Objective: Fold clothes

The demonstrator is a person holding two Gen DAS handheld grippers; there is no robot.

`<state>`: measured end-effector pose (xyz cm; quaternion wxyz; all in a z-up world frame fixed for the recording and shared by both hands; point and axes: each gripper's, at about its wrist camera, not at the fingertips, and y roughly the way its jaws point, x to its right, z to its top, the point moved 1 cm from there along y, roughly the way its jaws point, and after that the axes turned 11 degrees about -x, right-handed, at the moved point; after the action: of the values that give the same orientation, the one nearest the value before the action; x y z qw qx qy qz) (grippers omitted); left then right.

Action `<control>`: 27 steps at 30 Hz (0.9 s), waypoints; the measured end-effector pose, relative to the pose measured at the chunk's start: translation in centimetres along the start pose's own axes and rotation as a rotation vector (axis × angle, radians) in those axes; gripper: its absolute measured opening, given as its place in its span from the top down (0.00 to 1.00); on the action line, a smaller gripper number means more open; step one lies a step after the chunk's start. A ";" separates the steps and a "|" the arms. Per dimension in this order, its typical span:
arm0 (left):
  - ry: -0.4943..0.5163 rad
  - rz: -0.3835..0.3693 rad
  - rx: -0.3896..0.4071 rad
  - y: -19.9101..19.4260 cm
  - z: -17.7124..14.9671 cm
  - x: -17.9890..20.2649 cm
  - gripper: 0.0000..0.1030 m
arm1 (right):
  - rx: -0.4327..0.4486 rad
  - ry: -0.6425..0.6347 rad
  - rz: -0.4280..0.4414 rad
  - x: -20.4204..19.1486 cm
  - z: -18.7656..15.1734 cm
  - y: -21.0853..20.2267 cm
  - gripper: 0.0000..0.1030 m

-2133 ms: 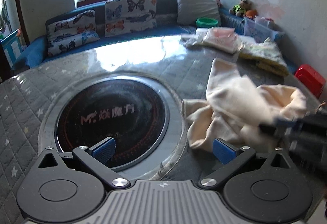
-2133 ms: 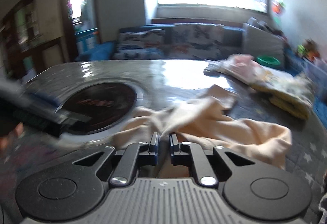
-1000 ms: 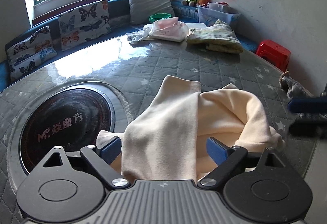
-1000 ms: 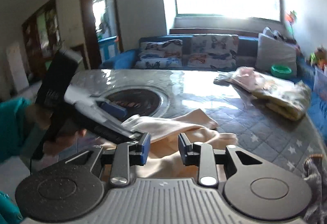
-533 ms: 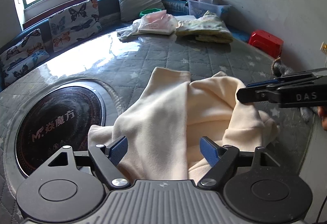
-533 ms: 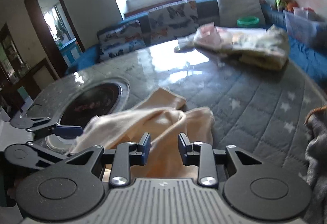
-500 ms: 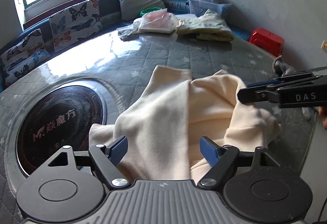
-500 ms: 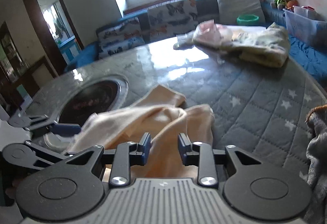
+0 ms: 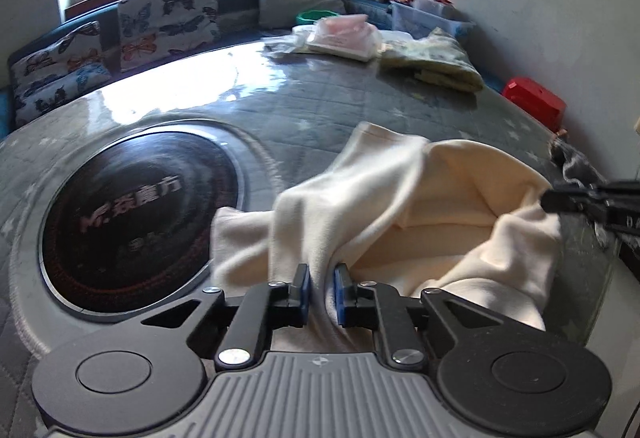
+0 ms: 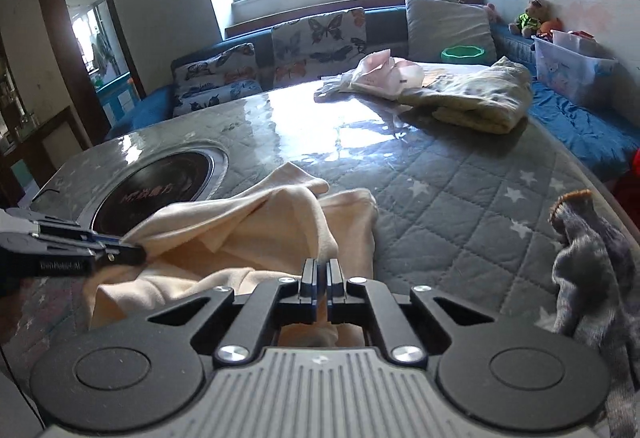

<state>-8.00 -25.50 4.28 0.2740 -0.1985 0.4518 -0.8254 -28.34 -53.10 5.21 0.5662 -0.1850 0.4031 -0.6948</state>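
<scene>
A crumpled cream garment (image 9: 400, 206) lies on the grey quilted table (image 9: 320, 110) near its front edge. My left gripper (image 9: 322, 290) is shut on a bunched fold at the garment's near left part. The right gripper (image 9: 560, 200) reaches in from the right edge of the left wrist view and holds the garment's right side. In the right wrist view the right gripper (image 10: 322, 274) is shut, with the cream garment (image 10: 248, 230) pinched between its fingers. The left gripper (image 10: 116, 254) bites the cloth's left edge there.
A round black cooktop disc (image 9: 136, 214) is set into the table at the left. Folded clothes (image 10: 472, 94) sit at the far side. A grey knitted garment (image 10: 592, 258) hangs at the table's right edge. A red stool (image 9: 534, 102) and a sofa with cushions (image 10: 320, 34) stand beyond.
Both grippers were open half a second ago; now each has closed on the cream garment, the left on its near fold, the right on its right side.
</scene>
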 end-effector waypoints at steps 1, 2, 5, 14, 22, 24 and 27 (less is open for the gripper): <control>-0.001 -0.003 -0.001 0.0 -0.1 -0.1 0.86 | -0.006 0.001 0.000 -0.1 -0.1 0.0 0.97; 0.000 -0.005 -0.003 -0.1 -0.3 -0.1 0.86 | -0.012 0.004 0.002 -0.1 -0.2 0.1 0.97; 0.002 -0.013 -0.008 -0.2 -0.8 -0.1 0.86 | -0.027 0.009 0.015 -0.3 -0.5 0.4 0.96; 0.009 -0.036 -0.024 -0.6 -2.2 -0.2 0.68 | -0.004 0.016 0.060 -1.2 0.6 1.2 0.83; -0.019 -0.047 -0.007 -0.9 -2.3 -1.5 0.89 | 0.032 -0.076 0.022 -3.2 2.4 1.5 0.96; -0.034 -0.025 0.027 -1.5 -1.7 -2.4 0.90 | 0.042 -0.099 0.012 -3.7 2.9 1.6 0.96; -0.075 0.019 0.071 -2.4 -0.7 -4.3 0.91 | 0.094 -0.132 0.010 -4.9 4.7 1.3 0.96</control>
<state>-5.76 -21.27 5.61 0.3054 -0.2151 0.4134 -0.8304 -22.71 -50.17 8.01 0.6030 -0.2017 0.3325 -0.6965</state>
